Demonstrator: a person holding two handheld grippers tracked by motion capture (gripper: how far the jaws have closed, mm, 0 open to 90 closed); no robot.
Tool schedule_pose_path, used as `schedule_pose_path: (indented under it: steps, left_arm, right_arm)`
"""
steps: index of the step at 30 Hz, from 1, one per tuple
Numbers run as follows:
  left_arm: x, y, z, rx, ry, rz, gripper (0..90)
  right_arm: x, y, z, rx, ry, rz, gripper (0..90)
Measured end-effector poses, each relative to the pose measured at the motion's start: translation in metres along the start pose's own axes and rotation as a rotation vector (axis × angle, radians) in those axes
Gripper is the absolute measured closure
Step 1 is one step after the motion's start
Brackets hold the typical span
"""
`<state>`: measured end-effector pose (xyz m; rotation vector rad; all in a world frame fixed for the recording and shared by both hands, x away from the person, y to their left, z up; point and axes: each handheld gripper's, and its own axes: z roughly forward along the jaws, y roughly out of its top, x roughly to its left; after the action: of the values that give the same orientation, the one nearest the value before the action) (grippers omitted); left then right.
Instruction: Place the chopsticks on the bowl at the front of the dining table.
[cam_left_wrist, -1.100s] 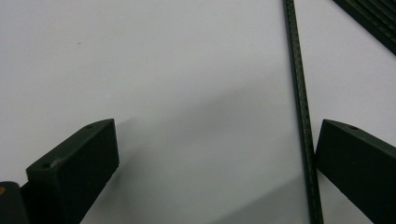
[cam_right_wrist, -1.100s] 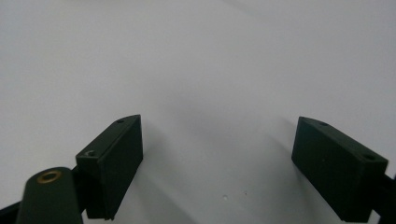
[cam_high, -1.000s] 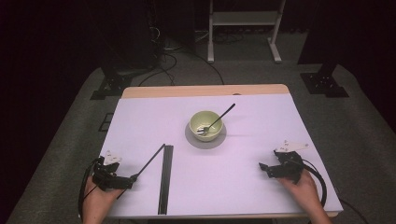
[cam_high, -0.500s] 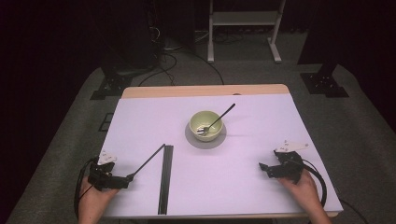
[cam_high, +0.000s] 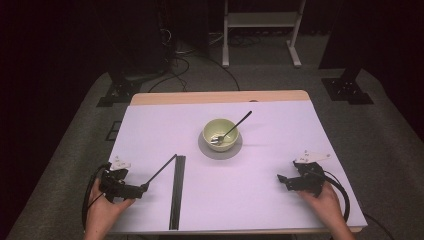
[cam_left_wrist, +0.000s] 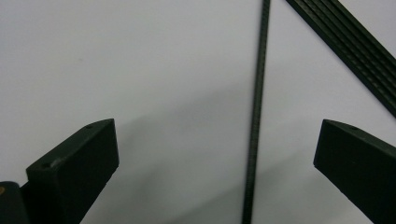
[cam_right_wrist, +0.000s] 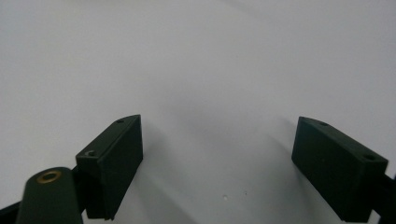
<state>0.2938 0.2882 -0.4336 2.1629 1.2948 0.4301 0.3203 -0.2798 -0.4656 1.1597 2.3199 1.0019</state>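
A thin black rod (cam_high: 161, 171) is seen at lower left of the high view, slanting up from the left gripper (cam_high: 142, 189) and lying between its wide-parted jaws, untouched. A flat ribbed strip (cam_high: 176, 192) lies just beside it, reaching the table (cam_high: 280, 215) front edge. The right gripper (cam_high: 281, 180), jaws apart and empty, is ringed by bare matte white. A pale bowl (cam_high: 220, 134) with spoon (cam_high: 233, 128) sits centrally; dark floor surrounds.

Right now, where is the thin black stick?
In the high view the thin black stick lies at the table's left, slanting from the open left gripper up to the flat black strip.
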Motion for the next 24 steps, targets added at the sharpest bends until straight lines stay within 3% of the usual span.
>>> schedule_pose_path:
  steps: [5,14,16,17,24]
  left_arm:
    - [0.000,0.006,0.005,0.043,-0.002,-0.040,0.0]
    - [-0.001,0.015,0.006,0.041,-0.045,-0.011,0.0]
    - [-0.002,0.017,0.006,0.048,-0.086,0.034,0.0]
    - [-0.002,0.019,0.005,0.051,-0.086,0.039,0.0]
    - [-0.003,0.033,0.004,0.005,-0.089,0.027,0.0]
  right_arm:
    - [0.000,0.000,0.000,0.000,0.000,0.000,15.3]
    - [0.000,0.000,0.000,0.000,0.000,0.000,15.2]
    - [0.000,0.000,0.000,0.000,0.000,0.000,15.3]
    - [0.000,0.000,0.000,0.000,0.000,0.000,15.2]
    - [0.000,0.000,0.000,0.000,0.001,0.001,15.3]
